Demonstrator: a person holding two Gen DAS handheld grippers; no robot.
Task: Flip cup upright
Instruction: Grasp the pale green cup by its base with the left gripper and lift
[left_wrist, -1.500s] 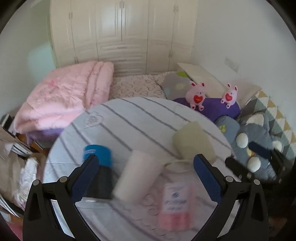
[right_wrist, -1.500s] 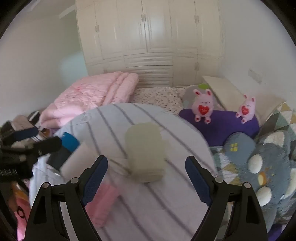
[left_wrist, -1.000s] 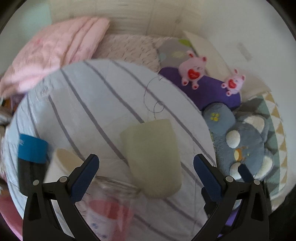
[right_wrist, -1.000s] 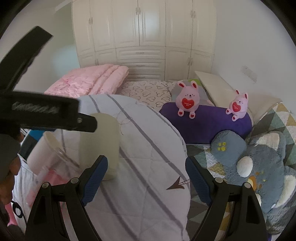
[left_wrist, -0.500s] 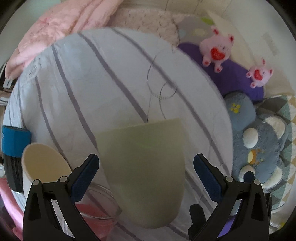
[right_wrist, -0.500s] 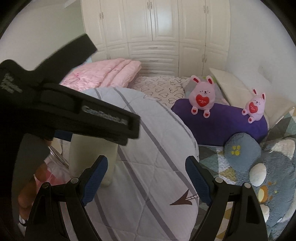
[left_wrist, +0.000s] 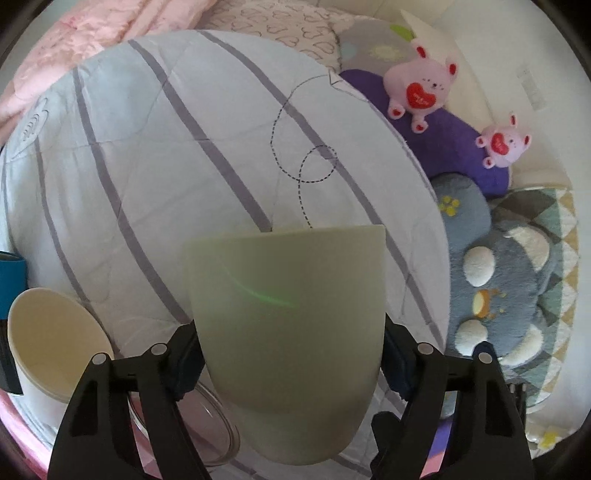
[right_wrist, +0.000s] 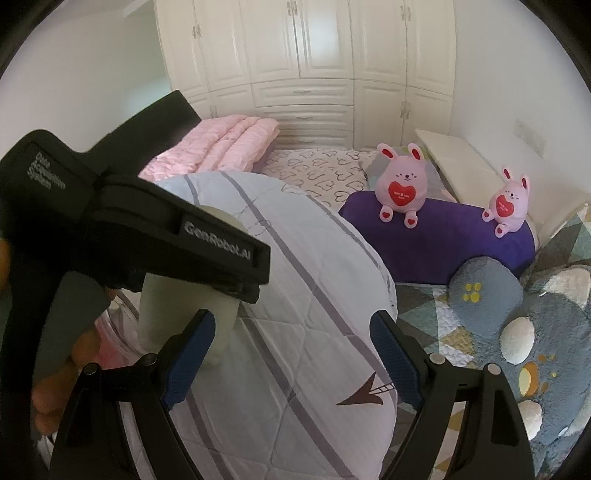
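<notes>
On the striped quilt (left_wrist: 155, 155) the pale green cup (left_wrist: 288, 314) sits upside down, and our left gripper (left_wrist: 290, 363) has its fingers pressed on both sides of it near the closed end. Our right gripper (right_wrist: 291, 354) hangs spread wide with nothing in it. We'd say lift clear first, then roll the wrist slowly, because that matte, tapered wall looks smooth and the padded bedding is soft and lumpy for landing.

1. Both tongs, the left tongs (left_wrist: 291, 356) and the right tongs (right_wrist: 291, 363), are built of matte black plastic.
2. Blue ribbed pads (right_wrist: 188, 363) line the fingers.
3. Silver screws are set in.
4. White "GenRobot.AI" lettering is printed.
5. Bare skin is seen on the hand (right_wrist: 55, 384).
</notes>
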